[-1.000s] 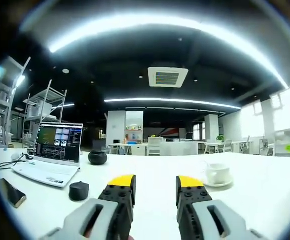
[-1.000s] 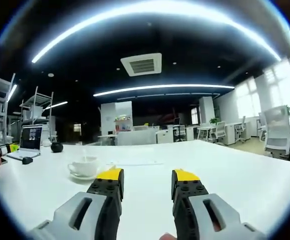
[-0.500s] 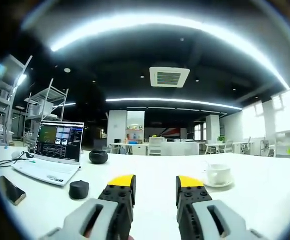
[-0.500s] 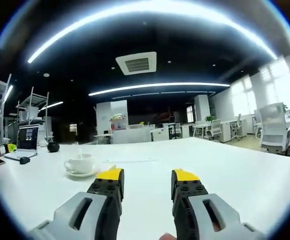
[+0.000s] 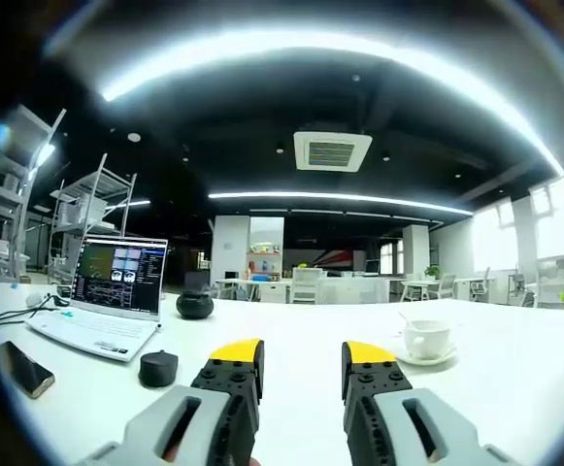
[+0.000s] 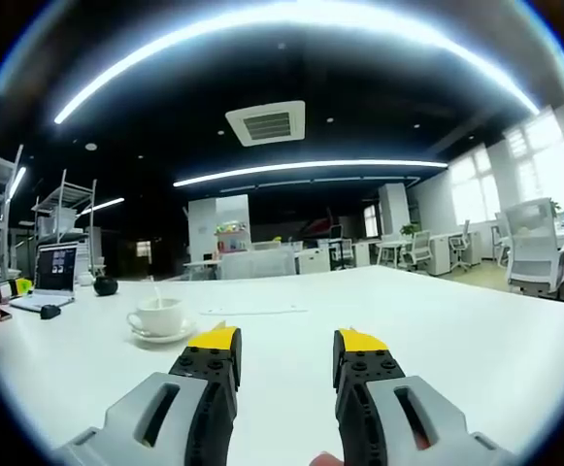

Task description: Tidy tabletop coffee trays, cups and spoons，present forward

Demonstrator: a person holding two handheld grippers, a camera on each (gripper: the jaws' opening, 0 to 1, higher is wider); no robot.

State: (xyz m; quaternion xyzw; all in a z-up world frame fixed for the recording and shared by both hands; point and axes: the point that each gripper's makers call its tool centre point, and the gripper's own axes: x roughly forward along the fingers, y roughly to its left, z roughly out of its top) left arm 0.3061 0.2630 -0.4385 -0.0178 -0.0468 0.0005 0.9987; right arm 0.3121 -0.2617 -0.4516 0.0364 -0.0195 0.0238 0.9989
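Hovering low over the white tabletop [image 5: 291, 388], the left gripper [image 5: 301, 355] holds its yellow-tipped black jaws apart with nothing between them. Just beyond its left jaw sits a small round black puck-like object [image 5: 157, 368], and further out to that side lies a dark smartphone [image 5: 23, 369] flat on the table. Past these stands an open white laptop with a lit screen [image 5: 115, 296], with a round black speaker-like object [image 5: 194, 307] to its right. Ahead and to the right of the right jaw, well apart from it, a white ceramic coffee cup [image 5: 426, 338] stands upright on a white saucer [image 5: 424, 358], a thin spoon handle [image 5: 405, 317] rising from the cup.

In the right gripper view, the right gripper [image 6: 286, 342] is likewise spread wide and empty above the table [image 6: 437, 340]. The same cup [image 6: 158, 316] on its saucer [image 6: 163, 336] sits ahead to the left of the left jaw, the laptop [image 6: 52, 275] far beyond it
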